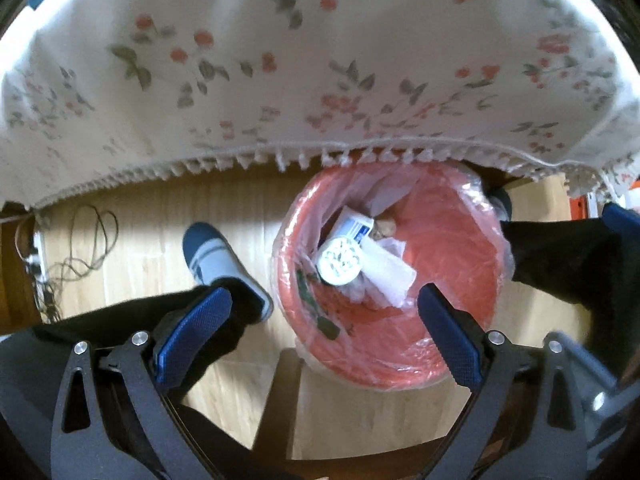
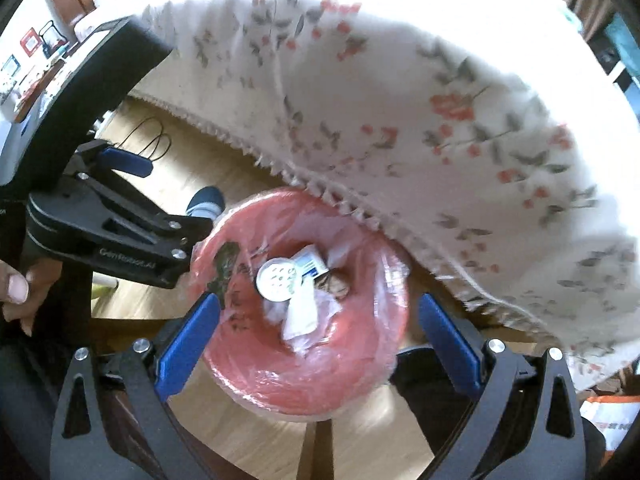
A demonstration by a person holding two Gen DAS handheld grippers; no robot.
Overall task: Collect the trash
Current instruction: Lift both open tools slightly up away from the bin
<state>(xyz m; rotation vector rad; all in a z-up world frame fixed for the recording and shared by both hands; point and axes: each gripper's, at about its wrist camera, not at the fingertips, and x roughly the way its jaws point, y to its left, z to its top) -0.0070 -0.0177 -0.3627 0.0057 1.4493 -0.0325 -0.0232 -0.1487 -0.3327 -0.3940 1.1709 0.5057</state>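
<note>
Nearest the left wrist camera, the left gripper is spread wide with nothing between its 2 blue pads, poised above the floor and the near rim of a red bin. The right gripper is likewise spread and empty, its blue pads straddling the same bin from above. In the right wrist view the left gripper appears at the left side, beside the bin's rim, with a hand on its handle.

The bin stands on a wooden floor and is lined with a clear plastic bag. Inside it lies the trash: a white cup on its side with its round end facing up, a blue and white carton touching it, crumpled white paper just beside, and a dark scrap on the near wall.

Left of the bin is a foot in a blue and white shoe. Cables lie on the floor further left.

Beyond, a white tablecloth with a red and green flower print hangs down, its fringed hem overlapping the bin's far rim.
</note>
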